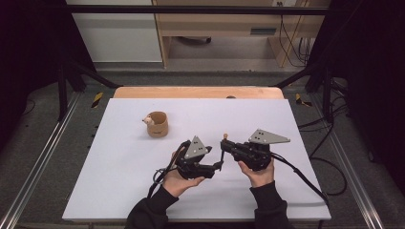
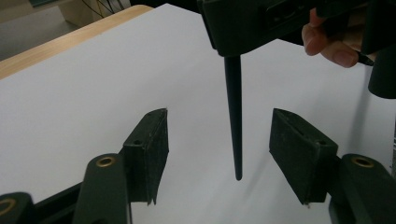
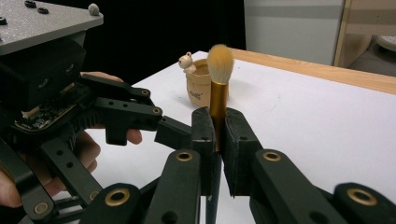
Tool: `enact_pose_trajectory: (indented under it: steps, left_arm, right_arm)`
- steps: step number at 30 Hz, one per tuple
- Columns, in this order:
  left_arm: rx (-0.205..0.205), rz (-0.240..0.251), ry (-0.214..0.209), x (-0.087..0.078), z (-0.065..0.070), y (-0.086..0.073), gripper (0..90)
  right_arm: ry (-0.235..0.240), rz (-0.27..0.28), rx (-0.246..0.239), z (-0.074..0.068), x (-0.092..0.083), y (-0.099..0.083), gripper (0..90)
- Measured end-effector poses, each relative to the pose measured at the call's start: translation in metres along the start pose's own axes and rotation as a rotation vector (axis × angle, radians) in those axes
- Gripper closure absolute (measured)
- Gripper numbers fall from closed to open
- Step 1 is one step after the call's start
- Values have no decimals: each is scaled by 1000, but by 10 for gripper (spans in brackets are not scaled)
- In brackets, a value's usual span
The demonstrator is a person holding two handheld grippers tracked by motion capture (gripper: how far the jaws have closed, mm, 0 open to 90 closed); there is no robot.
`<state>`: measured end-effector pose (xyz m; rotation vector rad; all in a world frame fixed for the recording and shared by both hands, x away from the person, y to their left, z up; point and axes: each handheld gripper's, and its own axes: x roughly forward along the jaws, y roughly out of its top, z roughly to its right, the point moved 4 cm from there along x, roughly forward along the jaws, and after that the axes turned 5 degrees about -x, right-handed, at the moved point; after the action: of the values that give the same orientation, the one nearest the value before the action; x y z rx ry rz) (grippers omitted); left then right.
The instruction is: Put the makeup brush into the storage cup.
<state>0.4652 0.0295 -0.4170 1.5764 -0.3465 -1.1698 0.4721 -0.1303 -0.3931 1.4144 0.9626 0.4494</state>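
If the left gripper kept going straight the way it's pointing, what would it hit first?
Probably the black handle of the brush, which hangs between the open left gripper pads without touching them; behind it sits the right gripper. Depth is hard to judge.

White-topped table (image 1: 124, 162) with a wooden far edge, a small tan cup (image 1: 157, 124) upright on it.

Bright even light, soft shadows, dark surroundings

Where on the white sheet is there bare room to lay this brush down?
Bare sheet lies left of the left gripper, below the cup, and along the far right edge. It is crowded at the middle front, where the right gripper holds the brush.
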Motion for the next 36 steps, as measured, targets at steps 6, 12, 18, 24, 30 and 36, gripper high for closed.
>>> enact_pose_trajectory:
  steps: [6,12,18,24,30,36]
  left_arm:
    - [-2,5,0,7,3,2,447]
    - [-8,22,-4,11,5,4,542]
    - [-4,33,6,13,7,7,624]
    - [-10,32,5,15,8,8,685]
    - [-18,33,2,16,9,9,738]
    - [-15,32,-2,17,11,9,795]
  right_arm:
    - [5,1,0,-2,0,0,840]
    - [9,1,-6,-2,-1,0,840]
    - [13,-2,-11,-3,0,-1,840]
    - [15,-1,-13,-3,-1,-1,840]
    - [18,-7,-15,-4,0,-2,840]
    - [17,-5,-20,-4,0,-2,840]
